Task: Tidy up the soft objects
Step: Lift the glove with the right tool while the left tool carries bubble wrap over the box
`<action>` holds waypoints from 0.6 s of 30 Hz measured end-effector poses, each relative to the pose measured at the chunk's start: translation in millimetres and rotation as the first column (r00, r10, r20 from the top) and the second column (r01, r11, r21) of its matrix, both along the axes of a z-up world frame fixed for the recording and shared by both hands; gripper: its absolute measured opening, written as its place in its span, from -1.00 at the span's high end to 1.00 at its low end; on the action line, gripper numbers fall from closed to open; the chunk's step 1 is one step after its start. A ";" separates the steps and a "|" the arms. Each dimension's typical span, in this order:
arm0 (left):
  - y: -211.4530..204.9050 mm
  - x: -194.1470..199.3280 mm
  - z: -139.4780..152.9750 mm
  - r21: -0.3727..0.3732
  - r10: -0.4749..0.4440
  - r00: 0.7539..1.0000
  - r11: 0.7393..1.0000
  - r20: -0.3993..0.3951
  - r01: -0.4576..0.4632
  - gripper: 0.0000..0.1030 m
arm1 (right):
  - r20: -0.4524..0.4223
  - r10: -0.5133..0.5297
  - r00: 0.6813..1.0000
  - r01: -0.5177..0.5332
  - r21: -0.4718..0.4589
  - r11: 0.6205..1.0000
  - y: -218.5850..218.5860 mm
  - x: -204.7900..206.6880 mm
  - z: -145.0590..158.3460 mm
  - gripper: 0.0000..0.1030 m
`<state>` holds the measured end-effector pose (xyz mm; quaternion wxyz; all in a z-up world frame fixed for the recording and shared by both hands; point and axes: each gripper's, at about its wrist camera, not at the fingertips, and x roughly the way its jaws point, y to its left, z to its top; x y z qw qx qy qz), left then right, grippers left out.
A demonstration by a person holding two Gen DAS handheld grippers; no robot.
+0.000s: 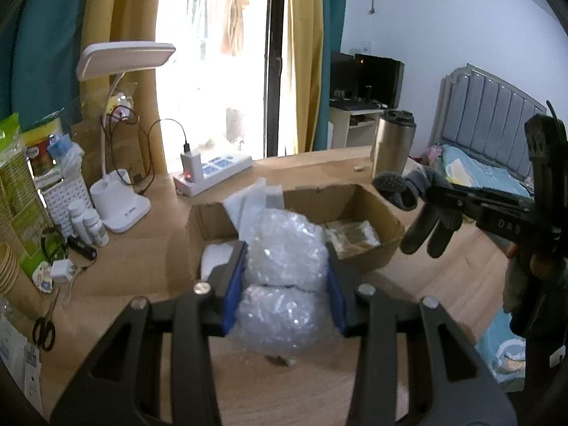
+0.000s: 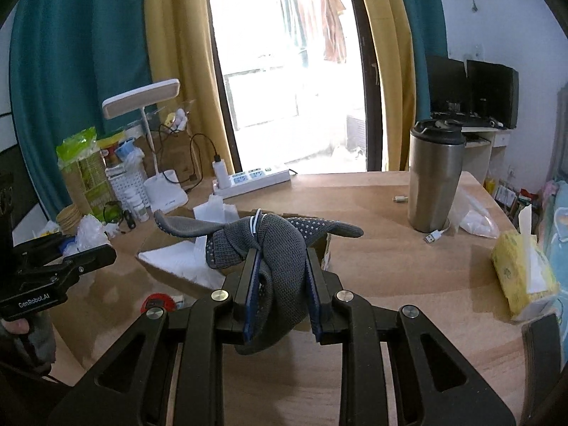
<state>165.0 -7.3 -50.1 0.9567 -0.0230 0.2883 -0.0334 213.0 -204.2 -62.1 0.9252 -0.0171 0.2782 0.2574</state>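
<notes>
My left gripper (image 1: pixel 285 280) is shut on a bundle of clear bubble wrap (image 1: pixel 284 266), held just in front of the open cardboard box (image 1: pixel 387 223). White foam sheets (image 1: pixel 248 206) stick up in the box. My right gripper (image 2: pixel 280 291) is shut on a bunch of grey dotted gloves (image 2: pixel 273 245), held above the box's near side (image 2: pixel 170 266). In the left wrist view the right gripper (image 1: pixel 436 195) and the gloves (image 1: pixel 401 188) hang at the box's right edge. The left gripper shows at the left edge of the right wrist view (image 2: pixel 88 255).
A steel tumbler (image 2: pixel 435 181) stands at the table's back right. A desk lamp (image 1: pixel 120 191), power strip (image 1: pixel 213 174), bottles and packets crowd the back left. Scissors (image 1: pixel 44 326) lie at the left. A yellow tissue pack (image 2: pixel 522 277) lies at the right. A bed (image 1: pixel 479 163) is beyond.
</notes>
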 end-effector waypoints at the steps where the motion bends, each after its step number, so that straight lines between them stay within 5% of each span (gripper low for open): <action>1: -0.4 3.8 1.1 0.001 -0.001 1.000 1.000 0.000 0.001 0.19 | 0.000 0.002 1.000 -0.002 0.002 1.000 -0.1 2.5 0.6 0.50; 18: 14.7 55.6 -6.4 -0.030 0.000 1.000 1.000 -0.024 -0.001 0.18 | -0.001 0.000 1.000 0.000 0.009 1.000 8.4 42.9 3.3 0.49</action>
